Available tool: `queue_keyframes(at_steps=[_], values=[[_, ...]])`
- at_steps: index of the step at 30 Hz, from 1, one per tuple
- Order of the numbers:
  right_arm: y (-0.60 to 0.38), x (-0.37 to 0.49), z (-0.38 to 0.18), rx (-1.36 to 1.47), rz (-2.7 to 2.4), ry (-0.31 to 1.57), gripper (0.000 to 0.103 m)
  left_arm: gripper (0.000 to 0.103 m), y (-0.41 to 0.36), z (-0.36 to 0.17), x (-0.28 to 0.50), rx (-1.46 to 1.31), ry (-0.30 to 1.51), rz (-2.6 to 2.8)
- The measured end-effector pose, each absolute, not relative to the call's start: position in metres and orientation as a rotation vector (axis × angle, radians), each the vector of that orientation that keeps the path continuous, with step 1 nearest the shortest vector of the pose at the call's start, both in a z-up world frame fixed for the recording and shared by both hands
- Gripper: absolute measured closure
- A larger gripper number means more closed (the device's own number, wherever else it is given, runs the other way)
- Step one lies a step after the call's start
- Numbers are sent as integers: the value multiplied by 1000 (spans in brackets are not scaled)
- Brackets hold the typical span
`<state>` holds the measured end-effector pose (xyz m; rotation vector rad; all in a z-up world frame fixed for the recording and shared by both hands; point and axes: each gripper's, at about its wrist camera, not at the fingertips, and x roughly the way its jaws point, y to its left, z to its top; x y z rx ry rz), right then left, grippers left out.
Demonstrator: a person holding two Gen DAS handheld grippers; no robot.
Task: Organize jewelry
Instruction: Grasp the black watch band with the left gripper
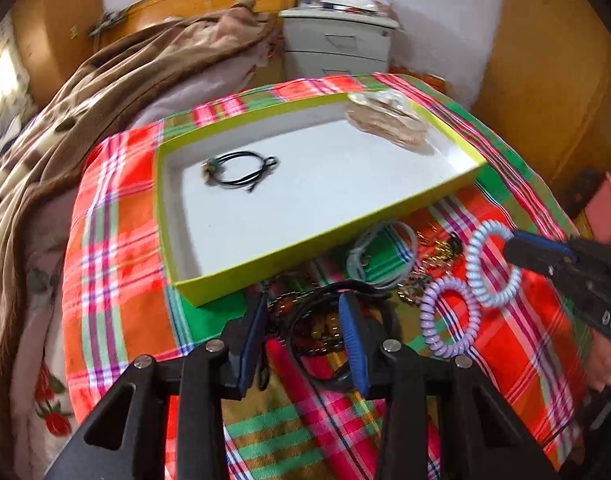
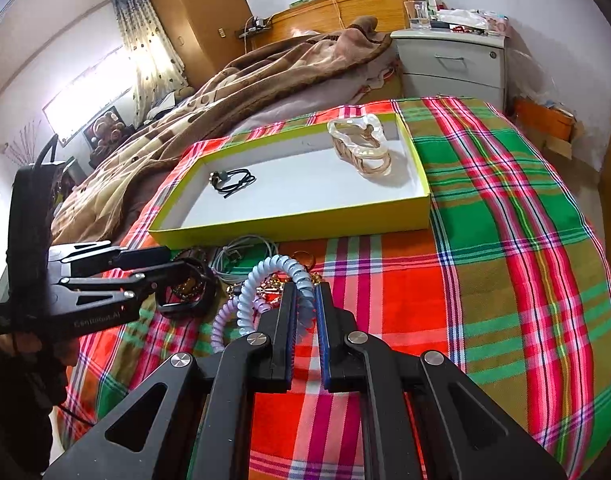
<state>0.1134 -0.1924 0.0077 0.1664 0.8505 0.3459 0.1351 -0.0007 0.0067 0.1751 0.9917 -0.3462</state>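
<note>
Our right gripper (image 2: 305,300) clamps the blue coil bracelet (image 2: 265,280) above the plaid cloth (image 2: 505,240), just beside the box (image 2: 289,226); our left gripper (image 1: 303,320) hangs spread over the jewelry pile (image 1: 437,256).

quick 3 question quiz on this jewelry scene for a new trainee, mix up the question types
1. True or false: the right claw is shut on the pale blue spiral band.
2. Multiple choice: what lies in the left part of the yellow-green box? A) black cord bracelet B) lilac spiral band C) grey strap
3. Fill in: the left claw is ____ over the black band in the pile.

Key: 1 true. 2 A, the black cord bracelet; the lilac spiral band lies on the plaid cloth. 3 open.
</note>
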Motion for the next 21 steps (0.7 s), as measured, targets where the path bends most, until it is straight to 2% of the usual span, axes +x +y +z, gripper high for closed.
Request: queue_keyframes(at_steps=[2,15,21], values=[[-194,114,7,175,344,851,93,64,-3,3,139,186,1012,-351],[-195,117,3,189,336,861,93,91,-10,1,141,263,1016,-386],[-197,116,4,195,331,861,93,93,-4,3,134,217,1007,-389]])
